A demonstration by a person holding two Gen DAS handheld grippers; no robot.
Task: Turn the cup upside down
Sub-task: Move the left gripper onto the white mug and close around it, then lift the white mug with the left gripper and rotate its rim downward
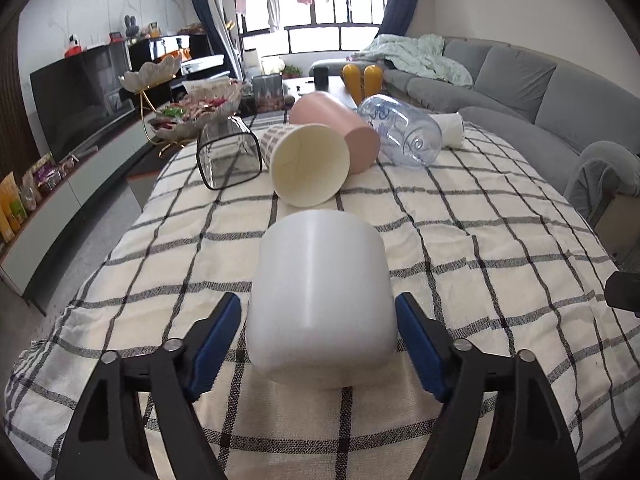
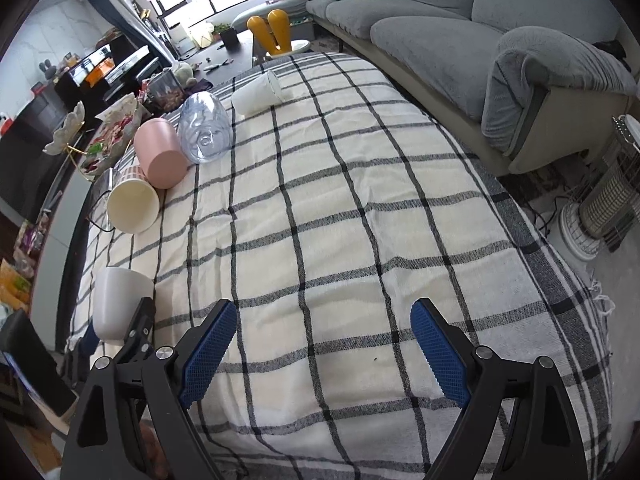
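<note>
A white cup [image 1: 320, 300] stands upside down on the checked tablecloth [image 1: 480, 240], base up, right between my left gripper's blue pads. My left gripper [image 1: 318, 312] is open around it, with a small gap on each side. The same cup shows in the right wrist view [image 2: 118, 300] at the left, with the left gripper's finger beside it. My right gripper [image 2: 324, 324] is open and empty over the cloth.
Further back lie a clear square glass [image 1: 228, 156], a cream paper cup [image 1: 308, 164], a pink cup [image 1: 336, 128], a clear blue plastic cup [image 1: 400, 130] and a white cup [image 2: 258, 94], all on their sides. A snack bowl [image 1: 192, 114] stands back left. A grey sofa [image 2: 440, 36] runs along the right.
</note>
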